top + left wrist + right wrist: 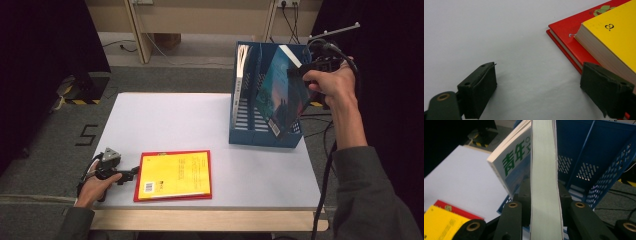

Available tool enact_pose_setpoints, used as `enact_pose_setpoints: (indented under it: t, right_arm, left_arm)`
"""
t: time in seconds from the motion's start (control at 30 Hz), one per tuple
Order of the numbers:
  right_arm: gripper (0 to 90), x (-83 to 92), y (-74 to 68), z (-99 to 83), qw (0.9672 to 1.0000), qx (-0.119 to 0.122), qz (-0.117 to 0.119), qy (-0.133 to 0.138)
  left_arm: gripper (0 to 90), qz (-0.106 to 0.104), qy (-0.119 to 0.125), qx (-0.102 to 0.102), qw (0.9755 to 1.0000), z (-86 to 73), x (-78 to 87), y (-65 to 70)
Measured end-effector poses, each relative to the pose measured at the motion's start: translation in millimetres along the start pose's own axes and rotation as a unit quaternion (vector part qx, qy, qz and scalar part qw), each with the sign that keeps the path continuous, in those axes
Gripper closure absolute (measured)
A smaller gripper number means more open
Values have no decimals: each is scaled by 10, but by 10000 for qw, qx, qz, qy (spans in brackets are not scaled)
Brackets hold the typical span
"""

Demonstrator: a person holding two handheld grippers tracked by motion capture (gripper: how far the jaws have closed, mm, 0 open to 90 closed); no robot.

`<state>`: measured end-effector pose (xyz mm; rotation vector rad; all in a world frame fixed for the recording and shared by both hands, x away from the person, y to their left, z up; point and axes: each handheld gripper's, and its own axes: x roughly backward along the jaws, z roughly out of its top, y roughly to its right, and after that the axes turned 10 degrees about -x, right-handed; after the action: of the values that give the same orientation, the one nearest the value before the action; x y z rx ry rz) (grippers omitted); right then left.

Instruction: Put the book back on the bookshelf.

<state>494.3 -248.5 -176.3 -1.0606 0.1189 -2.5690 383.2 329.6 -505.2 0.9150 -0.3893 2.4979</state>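
Nearest the table's front edge, the left gripper [131,174] rests low on the white table [165,120], jaws spread wide with nothing between them, one pad just beside a yellow paperback [174,175]. That book lies flat on a larger red hardback [136,186], both with their long sides running across the table; the paper edges look matte, the covers smooth. Farther back on the right, the right gripper [296,73] is clamped on a thin dark-covered book [278,97] by its pale page edge. The book hangs tilted over the blue plastic file holder [260,135], long axis sloping down toward the rack's perforated front. Another book [242,60] stands upright in the left slot.
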Motion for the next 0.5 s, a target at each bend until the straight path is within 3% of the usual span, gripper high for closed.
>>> enact_pose_setpoints:
  t: [0.2, 0.27, 0.5]
  right_arm:
    - [732, -105, 93, 95, 9992, -310, -85, 232]
    - [730, -146, 88, 164, 9991, -277, -232, 237]
    - [728, -252, 77, 269, 9985, -343, -302, 297]
  left_arm:
    - [124, -4, -1, 0, 10000, 0, 0, -1]
    - [125, -6, 2, 1, 10000, 0, 0, -1]
    - [125, -10, 2, 0, 10000, -1, 0, -1]
